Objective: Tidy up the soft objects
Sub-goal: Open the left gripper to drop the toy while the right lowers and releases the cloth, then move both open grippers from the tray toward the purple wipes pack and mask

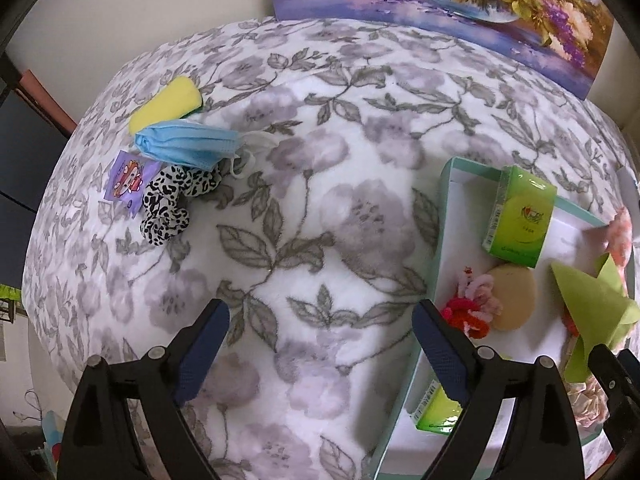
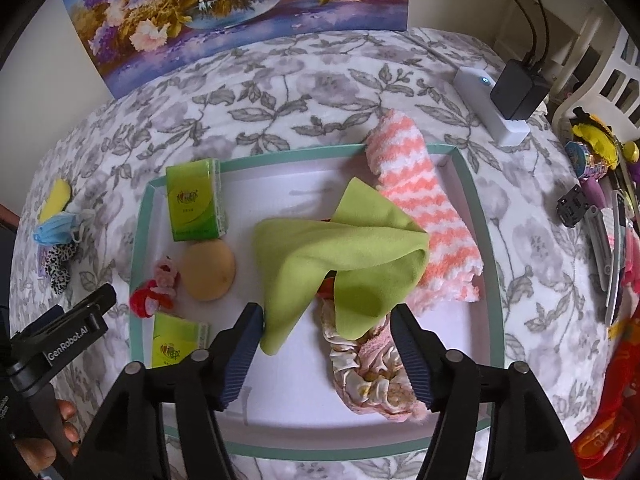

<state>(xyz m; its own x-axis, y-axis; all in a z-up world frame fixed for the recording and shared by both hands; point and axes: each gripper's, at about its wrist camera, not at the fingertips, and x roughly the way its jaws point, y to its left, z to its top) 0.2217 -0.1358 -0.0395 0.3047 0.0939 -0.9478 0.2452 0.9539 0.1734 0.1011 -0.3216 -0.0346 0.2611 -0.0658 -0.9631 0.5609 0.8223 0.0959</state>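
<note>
A shallow white box with a teal rim [image 2: 138,232] lies on the floral blanket. It holds a green cloth [image 2: 344,256], a pink-striped fuzzy sock [image 2: 424,208], two green tissue packs [image 2: 196,204], a tan puff [image 2: 208,276], a red-pink fuzzy toy [image 2: 156,288] and a pink scrunchie [image 2: 372,376]. My right gripper [image 2: 326,334] is open over the cloth's near edge, holding nothing. My left gripper [image 1: 320,336] is open and empty over the blanket, left of the box [image 1: 434,248]. Far left lie a yellow sponge [image 1: 166,104], a blue face mask [image 1: 188,146], a leopard scrunchie [image 1: 172,200] and a purple packet [image 1: 126,178].
A flower painting [image 2: 240,12] leans on the wall behind. A white power strip with a black adapter [image 2: 500,100] lies at the back right. Several small items [image 2: 596,200] crowd the right edge. The floral blanket [image 1: 320,200] covers the surface.
</note>
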